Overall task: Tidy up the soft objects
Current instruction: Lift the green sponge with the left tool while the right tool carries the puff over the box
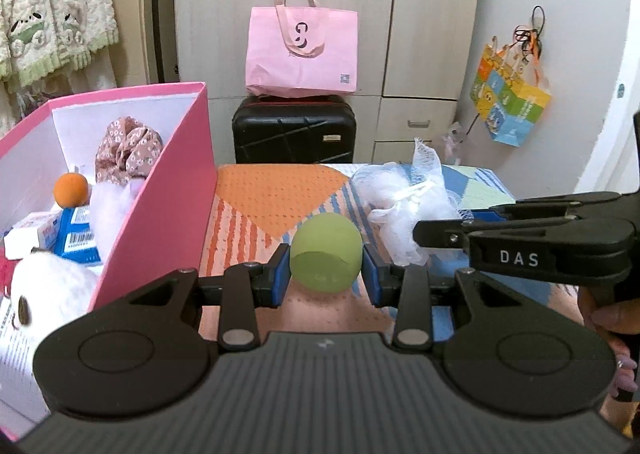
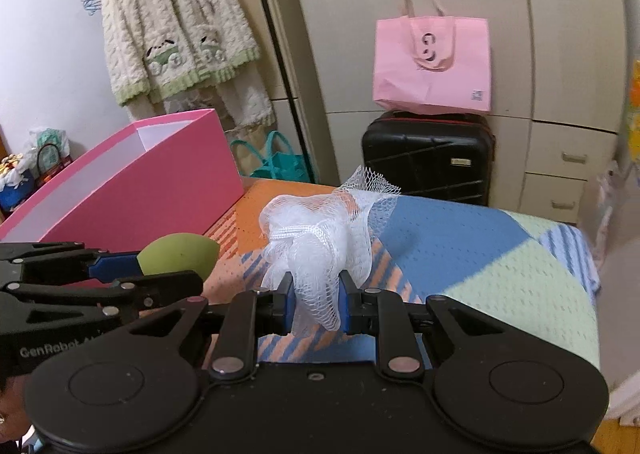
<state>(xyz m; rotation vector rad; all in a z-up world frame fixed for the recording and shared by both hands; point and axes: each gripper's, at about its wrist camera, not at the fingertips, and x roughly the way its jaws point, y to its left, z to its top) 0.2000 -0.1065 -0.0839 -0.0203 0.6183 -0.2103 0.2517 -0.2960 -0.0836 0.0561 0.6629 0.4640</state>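
My left gripper [image 1: 326, 272] is shut on a soft green ball [image 1: 325, 250], held just above the patterned table cover. In the right wrist view the same green ball [image 2: 180, 254] shows at the left between blue pads. My right gripper [image 2: 314, 304] is shut on a white mesh bath puff [image 2: 316, 246], lifted a little off the cover. That puff [image 1: 400, 210] also appears in the left wrist view, right of the ball, with the right gripper's body beside it. A pink open box [image 1: 168, 190] stands to the left; the pink box [image 2: 152, 182] hides its contents in the right wrist view.
Inside the box lie an orange ball [image 1: 71, 190], a floral fabric piece [image 1: 128, 150], a white plush [image 1: 48, 290] and blue packets [image 1: 78, 234]. Behind the table stand a black suitcase [image 1: 294, 130] with a pink tote bag [image 1: 302, 50] on it, and cupboards.
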